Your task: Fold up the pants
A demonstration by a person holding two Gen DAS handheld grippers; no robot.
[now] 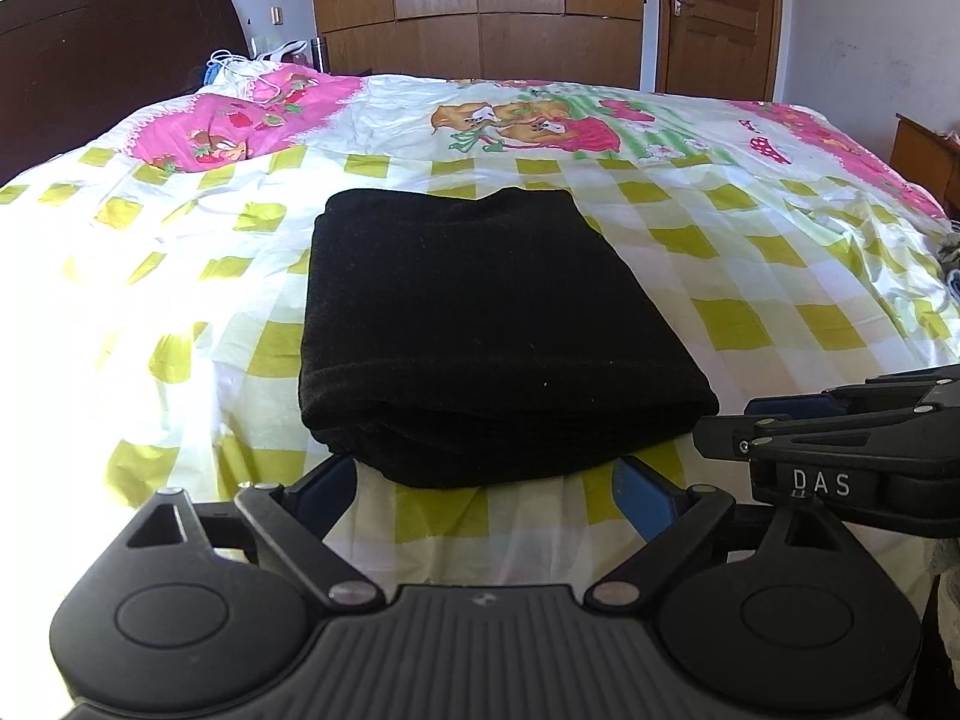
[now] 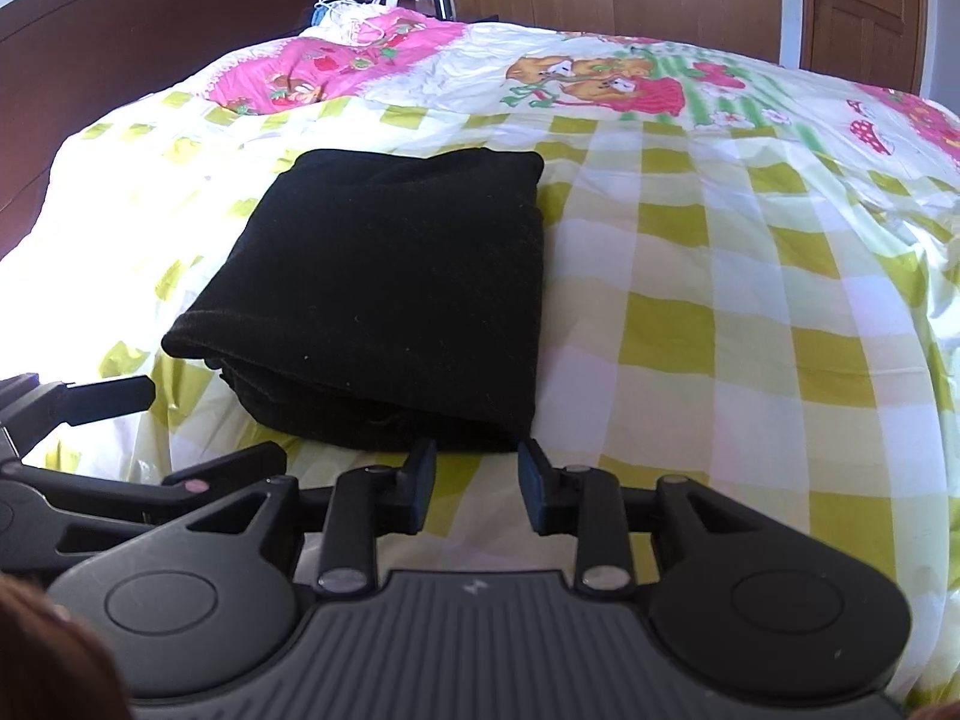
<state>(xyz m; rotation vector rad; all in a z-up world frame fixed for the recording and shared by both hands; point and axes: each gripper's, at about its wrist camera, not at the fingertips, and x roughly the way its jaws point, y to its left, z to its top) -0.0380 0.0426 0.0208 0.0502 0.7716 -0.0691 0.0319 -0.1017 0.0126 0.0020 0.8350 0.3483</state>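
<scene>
The left gripper (image 1: 486,480) stands with its blue-padded jaws spread wide, empty, just short of the near folded edge of the black fabric pants (image 1: 480,324), which lie as a thick rectangular bundle straight ahead of it on the bed. The right gripper (image 2: 477,480) has its jaws partly apart with nothing between them, only checked sheet showing in the gap; the bundle's near right corner sits just beyond its fingertips and the rest stretches ahead and to its left. Each gripper shows at the edge of the other's view, close beside it. Under both lies the white bedsheet with yellow-green checks (image 2: 720,312). Further ahead of the pants the sheet carries a pink cartoon print, and a white cord (image 1: 240,69) lies at the pillow end. Beyond stand a dark wooden headboard (image 1: 108,42), a brown wooden wardrobe (image 1: 480,0) and a wooden door (image 1: 717,18).
</scene>
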